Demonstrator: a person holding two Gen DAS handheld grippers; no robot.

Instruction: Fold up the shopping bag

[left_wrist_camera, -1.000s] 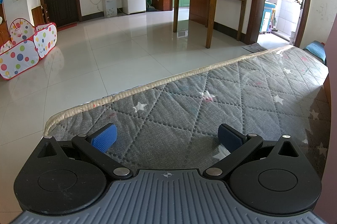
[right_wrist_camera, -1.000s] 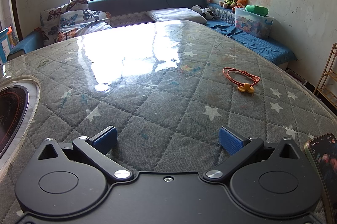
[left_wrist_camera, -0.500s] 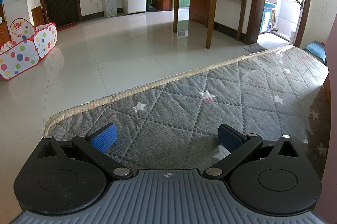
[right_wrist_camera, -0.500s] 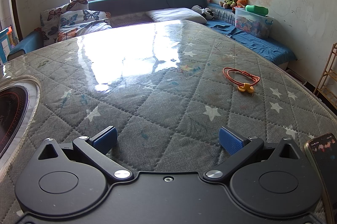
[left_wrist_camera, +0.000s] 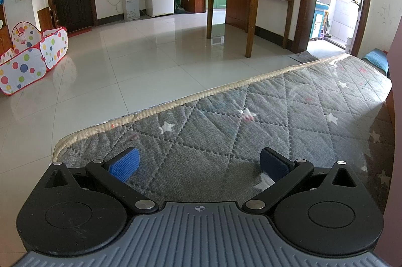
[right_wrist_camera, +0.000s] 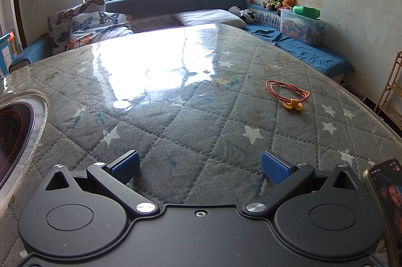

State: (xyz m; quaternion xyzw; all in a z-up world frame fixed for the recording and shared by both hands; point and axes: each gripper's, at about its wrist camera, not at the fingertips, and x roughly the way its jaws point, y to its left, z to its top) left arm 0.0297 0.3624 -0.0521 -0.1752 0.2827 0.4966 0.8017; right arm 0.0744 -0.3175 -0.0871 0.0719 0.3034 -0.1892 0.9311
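Note:
No shopping bag shows in either view. My left gripper [left_wrist_camera: 198, 164] is open and empty, low over the grey quilted star-pattern table cover [left_wrist_camera: 289, 111] near its front edge. My right gripper [right_wrist_camera: 199, 165] is open and empty, low over the same glossy cover [right_wrist_camera: 176, 116]. Both have blue pads spread wide.
An orange cord loop with a yellow clip [right_wrist_camera: 289, 94] lies on the cover, ahead and to the right. A phone [right_wrist_camera: 385, 201] lies at the right edge. A round inset cooktop [right_wrist_camera: 15, 131] sits at the left. In the left wrist view, tiled floor [left_wrist_camera: 150, 60] lies beyond the table's edge.

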